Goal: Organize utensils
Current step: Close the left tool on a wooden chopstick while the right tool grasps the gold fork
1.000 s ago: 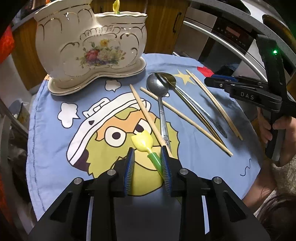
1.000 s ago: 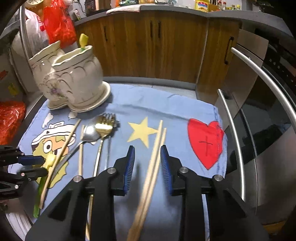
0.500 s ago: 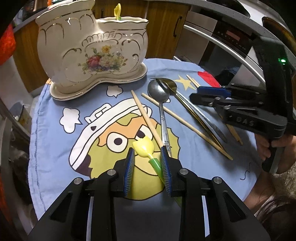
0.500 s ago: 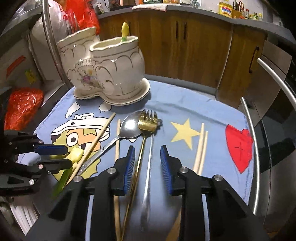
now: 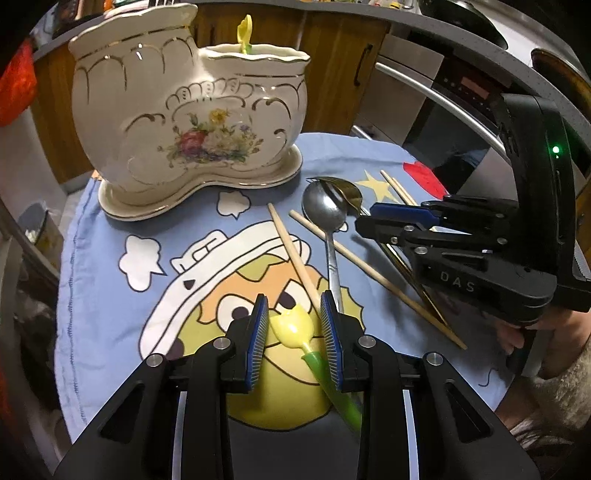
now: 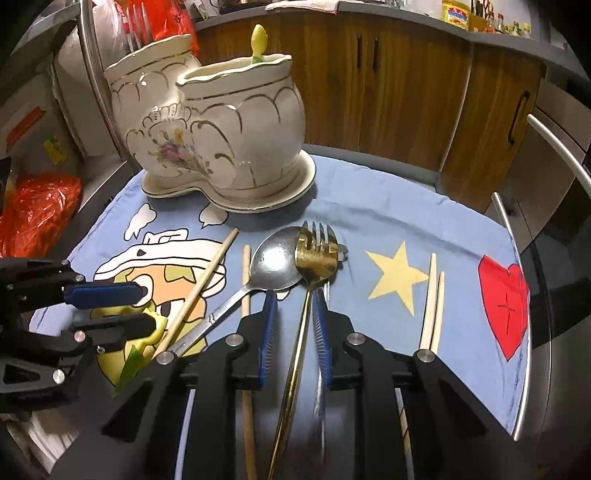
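The gold fork (image 6: 316,254) lies on the blue cloth (image 6: 388,206) just in front of the ceramic holder (image 6: 236,136), its tines overlapping the bowl of the silver spoon (image 6: 275,264); its long handle runs back between the jaws of the right gripper (image 6: 293,317). A second, silver handle lies close along its right side, so both could be pinched at once, or the spoon dragged along when the fork is lifted. Loose chopsticks (image 6: 432,299) could be nudged as well.

The right gripper's jaws have just been closing and stand narrowly apart around the fork handle; whether the pads already press on it cannot quite be told, as the handle seems to sit free in the gap.

The left gripper (image 5: 295,328) is partly open around the yellow tulip-shaped head of a plastic utensil (image 5: 293,326) with a green stem. Its right pad touches the stem, yet no firm grip is seen. A matching yellow tip (image 5: 244,31) already stands in the holder.
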{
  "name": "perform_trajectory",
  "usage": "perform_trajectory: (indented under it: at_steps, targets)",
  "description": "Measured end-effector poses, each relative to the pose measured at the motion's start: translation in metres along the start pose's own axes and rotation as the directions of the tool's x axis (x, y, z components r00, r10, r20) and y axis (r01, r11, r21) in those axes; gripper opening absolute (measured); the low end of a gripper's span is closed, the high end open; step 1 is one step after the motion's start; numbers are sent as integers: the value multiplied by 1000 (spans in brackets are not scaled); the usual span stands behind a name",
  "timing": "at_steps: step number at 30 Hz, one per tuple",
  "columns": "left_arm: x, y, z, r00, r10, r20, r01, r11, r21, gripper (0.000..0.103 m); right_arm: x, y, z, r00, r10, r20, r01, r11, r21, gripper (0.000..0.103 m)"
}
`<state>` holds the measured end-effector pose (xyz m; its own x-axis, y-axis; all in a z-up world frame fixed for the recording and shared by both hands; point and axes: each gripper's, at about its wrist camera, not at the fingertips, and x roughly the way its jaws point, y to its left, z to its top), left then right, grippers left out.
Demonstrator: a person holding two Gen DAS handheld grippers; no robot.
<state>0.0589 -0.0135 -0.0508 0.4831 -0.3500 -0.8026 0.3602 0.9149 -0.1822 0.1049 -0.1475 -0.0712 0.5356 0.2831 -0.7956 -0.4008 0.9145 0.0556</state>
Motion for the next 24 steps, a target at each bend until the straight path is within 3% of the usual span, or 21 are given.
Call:
perform_trajectory:
  at_steps: [5,15,20,24]
  targets:
    - [6,-1,10,1000,-7,5,7,1000,-7,31,8,0,-1,1000,-24,-20,24,1000,-1,17]
    - [36,-11,30,998,56,-22,-55,998,36,31,14,-1,2,999,-40,-15,40,999,2,16]
    - [45,-20,36,993,113,-18,-111,990,89,21,13,1,1,999,-44,-11,44,999,5,15]
    - [47,-16,39,991,131,-9,-130,986,102,10,12,-2,0,999,-44,-7,44,999,19,6]
